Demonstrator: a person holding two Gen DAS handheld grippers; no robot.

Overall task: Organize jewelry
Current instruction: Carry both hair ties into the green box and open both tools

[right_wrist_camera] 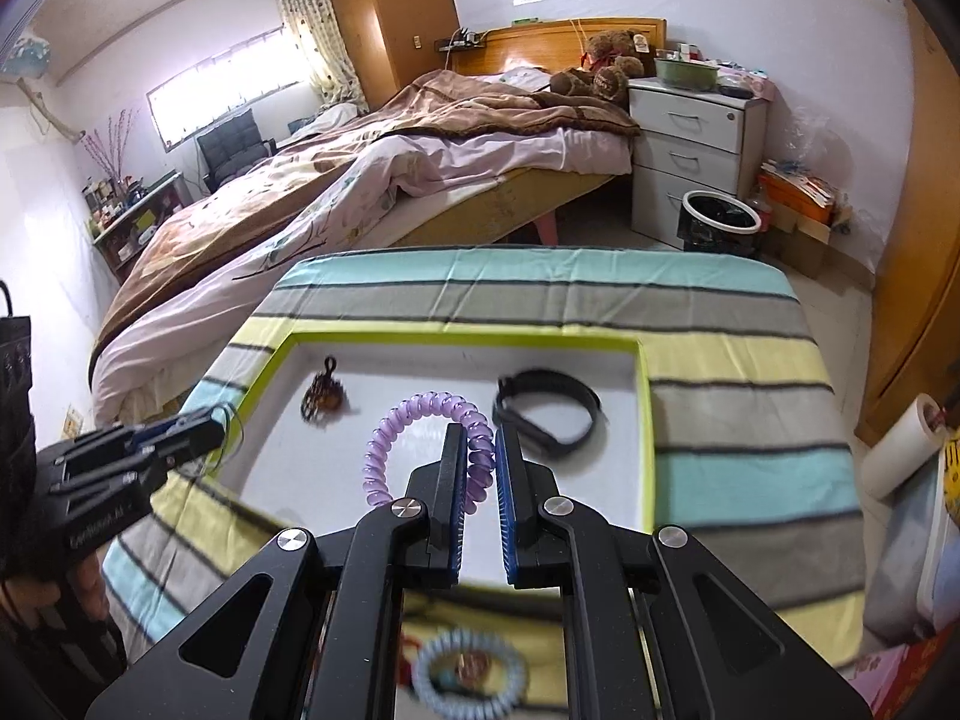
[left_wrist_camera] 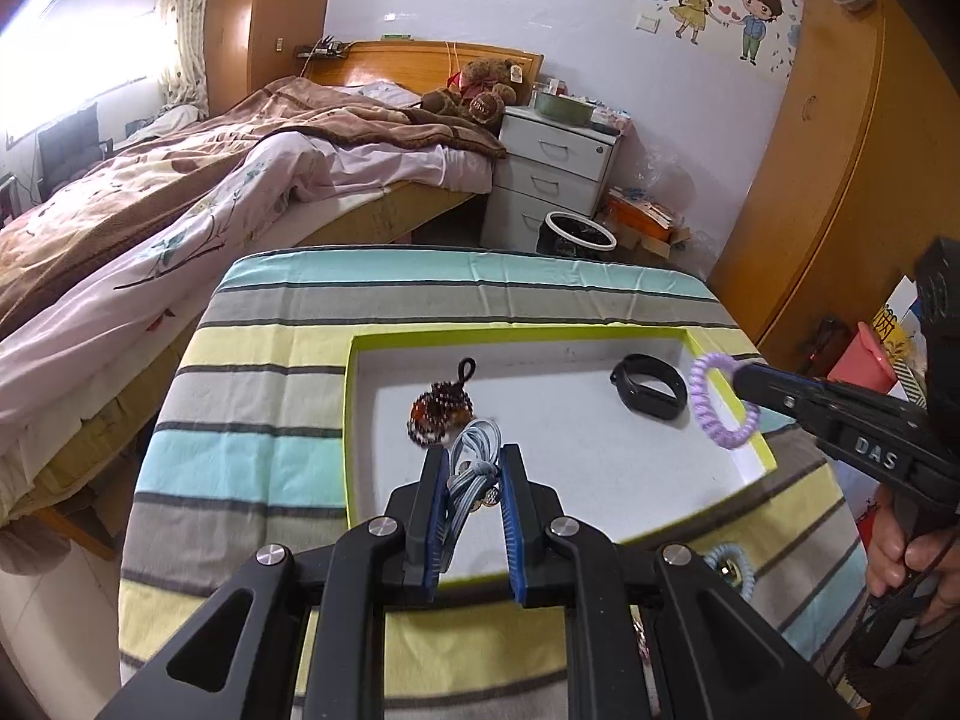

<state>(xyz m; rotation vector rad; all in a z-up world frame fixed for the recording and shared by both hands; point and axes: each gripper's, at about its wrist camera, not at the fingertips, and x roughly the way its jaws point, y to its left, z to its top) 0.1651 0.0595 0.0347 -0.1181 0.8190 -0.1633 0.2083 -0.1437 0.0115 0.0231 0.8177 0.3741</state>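
Observation:
A shallow white box with a yellow-green rim point(left_wrist_camera: 516, 333) point(right_wrist_camera: 462, 337) lies on the striped cloth. Inside rest a brown beaded ornament point(left_wrist_camera: 437, 410) point(right_wrist_camera: 324, 397) and a black wristband point(left_wrist_camera: 649, 385) point(right_wrist_camera: 547, 414). My left gripper point(left_wrist_camera: 474, 459) is shut on a bundle of grey-blue hair ties point(left_wrist_camera: 474, 471), held above the box's near part. My right gripper point(right_wrist_camera: 480, 438) is shut on a purple spiral hair tie point(right_wrist_camera: 414, 444) point(left_wrist_camera: 720, 399), hanging over the box's right side. A pale blue spiral tie point(left_wrist_camera: 729, 564) point(right_wrist_camera: 471, 678) lies on the cloth before the box.
The striped cloth point(left_wrist_camera: 270, 396) covers a small table; its edges drop off left and far. A bed point(left_wrist_camera: 198, 192), white drawers point(left_wrist_camera: 552, 180) and a black bin point(left_wrist_camera: 576, 237) stand beyond. A person's hand point(left_wrist_camera: 900, 552) holds the right gripper. A paper roll point(right_wrist_camera: 900, 450) lies right.

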